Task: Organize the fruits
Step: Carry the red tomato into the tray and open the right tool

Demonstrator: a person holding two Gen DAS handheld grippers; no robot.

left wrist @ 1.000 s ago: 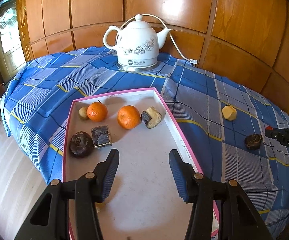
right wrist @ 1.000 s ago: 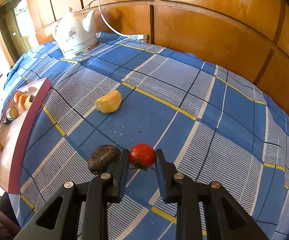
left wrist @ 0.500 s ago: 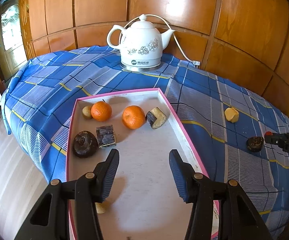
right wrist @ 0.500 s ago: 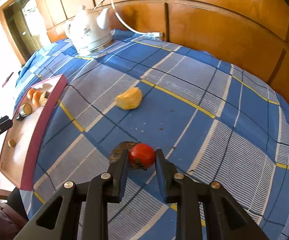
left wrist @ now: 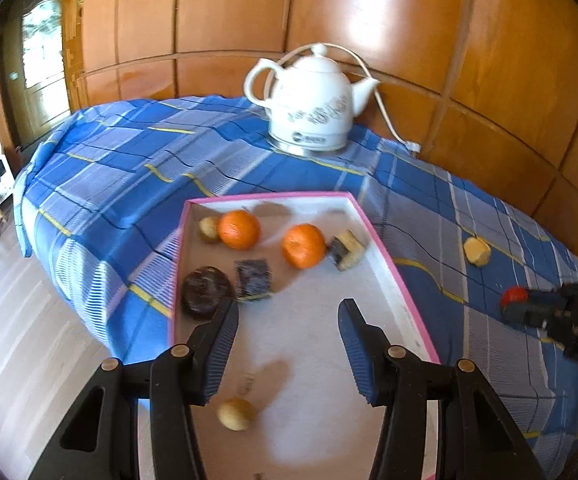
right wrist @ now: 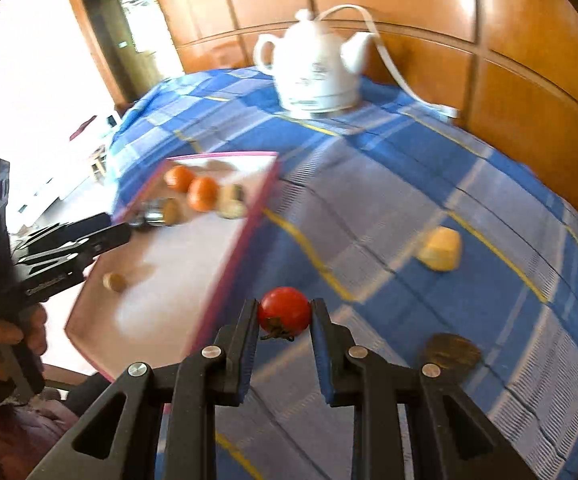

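**Red tomato lifted and heading for the tray**

Red and round, the tomato sits pinched between the fingers of the right hand-held gripper, stem side down. A second ago it was on the blue checked cloth beside the dark fruit; now it is clear of the cloth, and that dark fruit lies off to the right. The pink-rimmed tray is much nearer, just ahead and left, so the carry looks well under way.

The left hand-held gripper hangs over the tray with its jaws wide apart and nothing between them. Two oranges and several other pieces are already inside. A yellow chunk and the dark fruit remain on the cloth, probably next after the tomato. A white kettle stands at the back.
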